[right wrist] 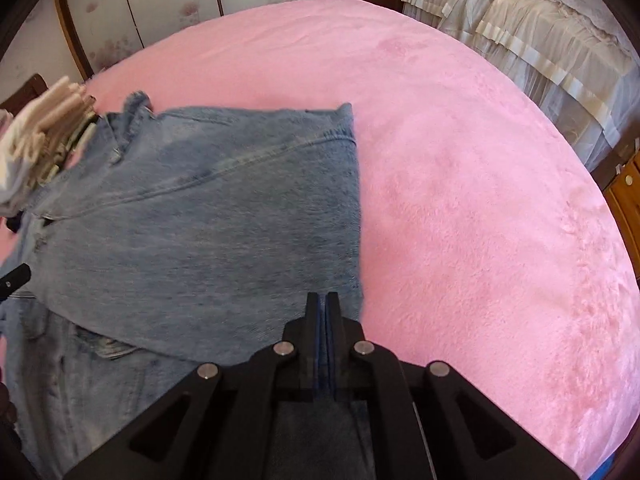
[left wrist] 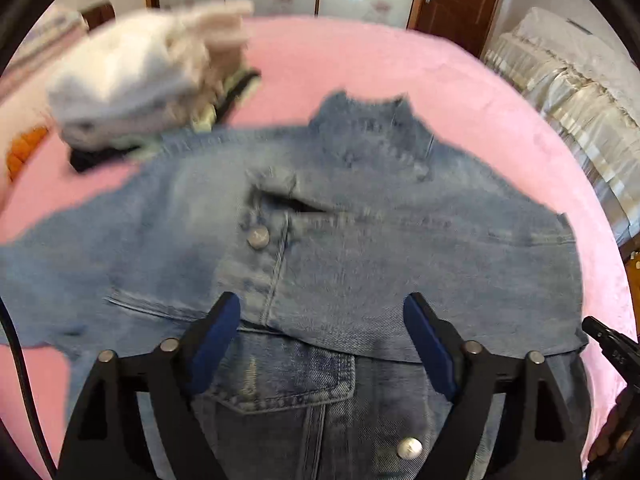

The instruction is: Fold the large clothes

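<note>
denim jacket (left wrist: 360, 240), faded blue, lies half-folded on pink blanket (right wrist: 480, 200); left gripper (left wrist: 320, 344) jaws spread, right gripper (right wrist: 323, 320) jaws pinching its edge.

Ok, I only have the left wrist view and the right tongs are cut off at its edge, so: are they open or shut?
Observer: Shut, pads pressed together. The right tongs sit at the folded denim jacket's right edge; whether cloth is pinched I cannot tell.
Operator: What lies beyond that edge?
Observer: Just pink blanket, out to the bed's edge.
Operator: Is that fold edge straight?
Observer: Yes, straight from the tongs to the far corner.
</note>
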The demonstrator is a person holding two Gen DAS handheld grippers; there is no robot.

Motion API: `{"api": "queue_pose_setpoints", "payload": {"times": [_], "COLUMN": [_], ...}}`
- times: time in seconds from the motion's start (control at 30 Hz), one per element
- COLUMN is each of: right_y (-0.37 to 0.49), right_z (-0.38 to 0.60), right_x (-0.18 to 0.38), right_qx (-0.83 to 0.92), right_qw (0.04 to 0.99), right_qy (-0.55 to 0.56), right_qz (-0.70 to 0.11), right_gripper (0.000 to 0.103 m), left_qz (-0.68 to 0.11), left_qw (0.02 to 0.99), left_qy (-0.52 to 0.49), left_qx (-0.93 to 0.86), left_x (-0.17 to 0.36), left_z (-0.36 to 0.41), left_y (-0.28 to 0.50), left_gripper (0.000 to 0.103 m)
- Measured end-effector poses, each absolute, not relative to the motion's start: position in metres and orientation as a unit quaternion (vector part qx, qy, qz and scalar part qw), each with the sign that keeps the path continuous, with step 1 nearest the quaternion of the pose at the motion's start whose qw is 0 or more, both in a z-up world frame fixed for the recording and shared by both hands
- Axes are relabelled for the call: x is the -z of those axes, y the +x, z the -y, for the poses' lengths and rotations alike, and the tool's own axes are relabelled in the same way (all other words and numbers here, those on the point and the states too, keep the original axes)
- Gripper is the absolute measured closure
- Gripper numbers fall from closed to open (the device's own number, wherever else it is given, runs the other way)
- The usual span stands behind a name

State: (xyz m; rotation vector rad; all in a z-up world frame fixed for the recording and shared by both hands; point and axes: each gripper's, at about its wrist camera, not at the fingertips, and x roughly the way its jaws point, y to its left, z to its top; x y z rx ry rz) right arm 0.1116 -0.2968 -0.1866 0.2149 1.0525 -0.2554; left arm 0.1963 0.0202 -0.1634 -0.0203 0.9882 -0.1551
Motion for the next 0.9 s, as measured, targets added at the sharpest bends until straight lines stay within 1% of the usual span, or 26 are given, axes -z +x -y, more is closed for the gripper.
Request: {"api": "queue_pose_setpoints", "payload": {"times": [0.13, 0.37, 0.63, 0.9], "right_y": [0.091, 0.045, 0.008, -0.002], "right_z": [0.271, 0.215, 0.153, 0.078], "right_x": [0.146, 0.08, 0.038, 0.004], "right_qx": [0.103, 0.052, 0.008, -0.039], "right_qw": [0.868, 0.89, 0.899, 0.91], "right_qy": [0.099, 0.113, 0.107, 0.081], "right_qz": [-0.475, -0.439, -0.424, -0.405], "right_gripper": [0.1, 0.1, 0.1, 0.1], "left_qz": [-0.463, -0.427, -0.422, -0.412], "left_qw": [0.882, 0.896, 0.895, 0.9], "left_qy": [-0.012, -0.051, -0.072, -0.1], "left_qx": [0.09, 0.109, 0.129, 0.102], "left_x": [0.119, 0.053, 0.006, -0.014], "left_z": [-0.021, -0.047, -0.094, -0.183], "left_y": [0.171, 0.109, 0.051, 0.022], "left_gripper": [0.02, 0.019, 0.019, 0.019]}}
